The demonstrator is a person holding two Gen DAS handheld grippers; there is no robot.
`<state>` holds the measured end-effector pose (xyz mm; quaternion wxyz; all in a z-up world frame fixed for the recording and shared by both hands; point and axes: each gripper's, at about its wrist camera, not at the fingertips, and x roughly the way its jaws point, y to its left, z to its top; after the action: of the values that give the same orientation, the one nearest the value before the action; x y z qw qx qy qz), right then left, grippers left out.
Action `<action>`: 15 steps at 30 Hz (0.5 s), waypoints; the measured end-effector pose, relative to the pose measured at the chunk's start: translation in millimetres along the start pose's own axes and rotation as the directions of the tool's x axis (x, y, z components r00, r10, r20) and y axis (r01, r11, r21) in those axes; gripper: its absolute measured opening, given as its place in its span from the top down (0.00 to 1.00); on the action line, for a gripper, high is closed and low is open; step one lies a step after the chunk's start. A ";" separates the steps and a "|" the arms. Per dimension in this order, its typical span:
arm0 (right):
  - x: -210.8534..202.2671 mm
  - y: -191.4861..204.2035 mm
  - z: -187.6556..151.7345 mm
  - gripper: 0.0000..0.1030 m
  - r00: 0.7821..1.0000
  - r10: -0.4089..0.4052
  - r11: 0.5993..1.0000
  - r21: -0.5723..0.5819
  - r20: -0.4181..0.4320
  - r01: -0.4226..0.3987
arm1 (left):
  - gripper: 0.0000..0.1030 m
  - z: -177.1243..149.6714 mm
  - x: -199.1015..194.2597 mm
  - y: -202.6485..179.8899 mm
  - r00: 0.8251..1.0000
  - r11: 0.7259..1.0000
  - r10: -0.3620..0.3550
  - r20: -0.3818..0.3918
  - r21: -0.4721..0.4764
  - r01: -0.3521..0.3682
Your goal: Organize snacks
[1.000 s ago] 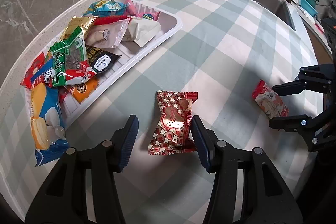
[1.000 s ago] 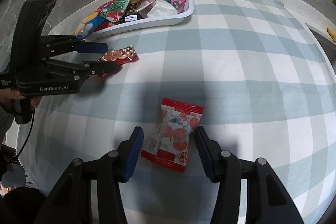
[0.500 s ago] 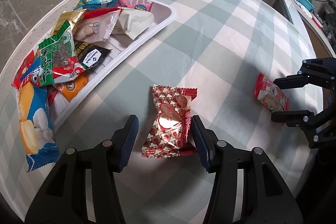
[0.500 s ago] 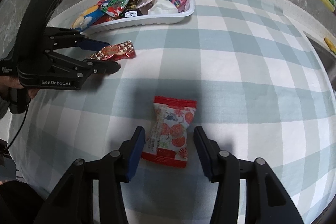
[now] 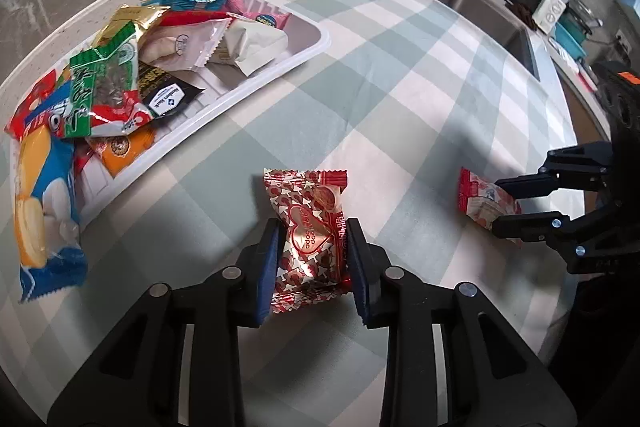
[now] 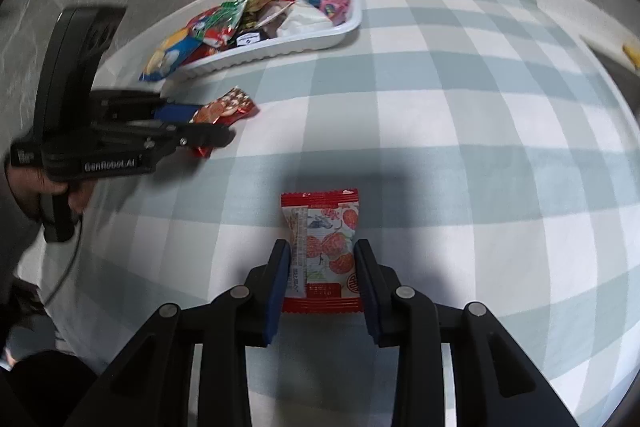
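My left hand-held gripper (image 5: 312, 247) has just been closing, and its blue pads (image 5: 267, 267) now press both sides of the red heart-print snack (image 5: 306, 227), which a second ago lay loose between wide jaws. The snack lies on the checked cloth (image 5: 400, 99) of the bench, with the white tray (image 5: 256, 95) of packets ahead and to the left of this gripper. My right hand-held gripper (image 6: 320, 267) has likewise been closing; a second ago the red-and-white fruit-print packet (image 6: 326, 239) sat askew between its open fingers, and now it lies straight with both pads against its sides, flat on the cloth.
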<state>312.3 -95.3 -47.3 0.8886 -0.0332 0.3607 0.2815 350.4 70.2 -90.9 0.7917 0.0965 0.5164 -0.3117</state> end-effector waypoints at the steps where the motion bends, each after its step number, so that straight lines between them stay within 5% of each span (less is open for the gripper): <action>1: -0.8 -1.2 -0.7 0.66 1.000 0.014 1.000 0.015 0.004 -0.014 | 0.72 -1.2 -1.2 0.5 1.000 1.000 -0.005 0.003 -0.007 0.005; 15: -9.4 -16.3 10.4 0.66 0.989 0.139 0.981 0.133 0.047 -0.144 | 0.72 -4.3 -35.6 4.9 0.996 0.996 -0.025 0.084 -0.079 0.031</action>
<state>321.9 -110.7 -35.8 0.8731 0.0583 0.3637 0.3194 340.3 90.2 -62.4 0.8112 0.0446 0.4965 -0.3056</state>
